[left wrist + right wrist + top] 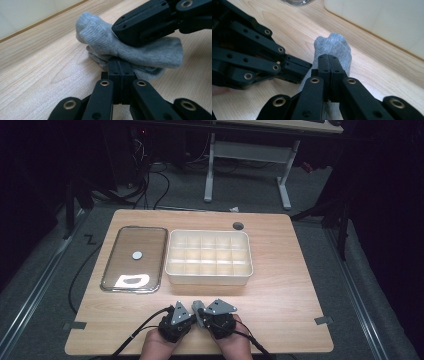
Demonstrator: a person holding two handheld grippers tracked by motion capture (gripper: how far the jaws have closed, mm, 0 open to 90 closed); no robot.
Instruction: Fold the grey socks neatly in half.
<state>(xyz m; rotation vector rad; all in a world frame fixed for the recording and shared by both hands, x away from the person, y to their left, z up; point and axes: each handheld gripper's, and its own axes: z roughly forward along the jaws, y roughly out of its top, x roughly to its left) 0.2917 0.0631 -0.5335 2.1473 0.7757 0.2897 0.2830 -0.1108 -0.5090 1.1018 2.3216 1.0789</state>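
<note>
From the high view, the left gripper (192, 312) and the right gripper (201, 312) sit side by side at the near edge of the surface (280, 285), each held in a hand, with their tips meeting over a small grey sock (197, 305). Beyond them stands a cream tray (210, 276) split into compartments, and just to its left lies a clear lid (112, 252) with a round white knob. The sock lies on the surface, near the tray's front wall and apart from it.

In the left gripper view, the left gripper (121, 65) has its jaws pressed together on a fold of the sock (100, 40), pinching the cloth at its lower middle. The sock is bunched, one rounded end lifted toward the tray's wall (30, 12) and the other end spread flat to the right. The right gripper (130, 33) comes in from the upper right and bears on the sock from above.

In the right gripper view, the right gripper (329, 60) has its jaws together on the sock (337, 45), whose rounded end sticks out past the tips toward the tray (382, 20). The left gripper (308, 66) reaches in from the left, its tip against the sock's side. The sock rests on the surface.
</note>
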